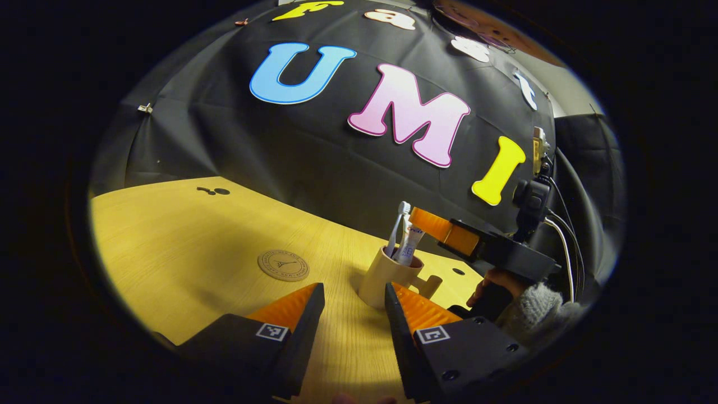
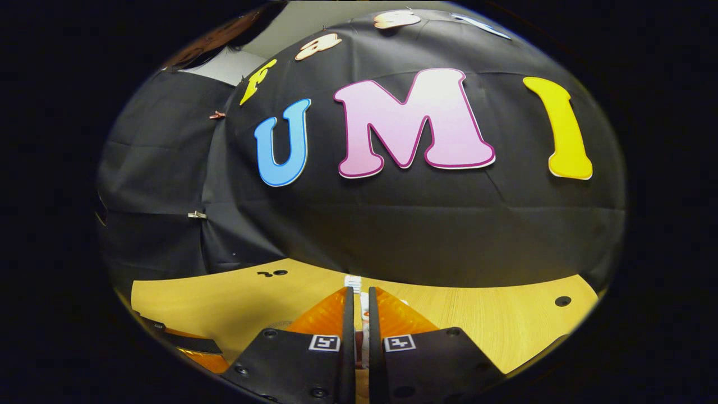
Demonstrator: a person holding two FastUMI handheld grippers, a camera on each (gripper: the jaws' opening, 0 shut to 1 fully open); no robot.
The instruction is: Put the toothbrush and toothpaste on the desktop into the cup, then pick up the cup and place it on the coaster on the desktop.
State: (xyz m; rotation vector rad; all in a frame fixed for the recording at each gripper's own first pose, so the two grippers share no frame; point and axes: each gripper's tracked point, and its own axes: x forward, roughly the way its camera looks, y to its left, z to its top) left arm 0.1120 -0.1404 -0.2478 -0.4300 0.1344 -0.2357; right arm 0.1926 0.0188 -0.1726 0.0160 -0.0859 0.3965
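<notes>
A beige cup [image 1: 384,280] with a side handle stands on the wooden desktop [image 1: 185,235]. The toothbrush [image 1: 399,221] and the toothpaste [image 1: 409,247] stand upright inside it. My left gripper [image 1: 353,292] is open just in front of the cup, its right finger beside the cup's wall. In the left gripper view the right gripper [image 1: 432,221] reaches in from the right at the tube's top. In its own view the right gripper [image 2: 359,297] is nearly closed, with the white toothpaste [image 2: 364,331] in the narrow gap. The round coaster [image 1: 283,265] lies left of the cup.
A hand in a knit sleeve [image 1: 533,306] holds the right gripper, with cables behind it. The black cloth wall [image 1: 314,151] rises close behind the cup. Small dark holes [image 1: 216,191] mark the desktop. Part of the left gripper [image 2: 190,345] shows low at the left.
</notes>
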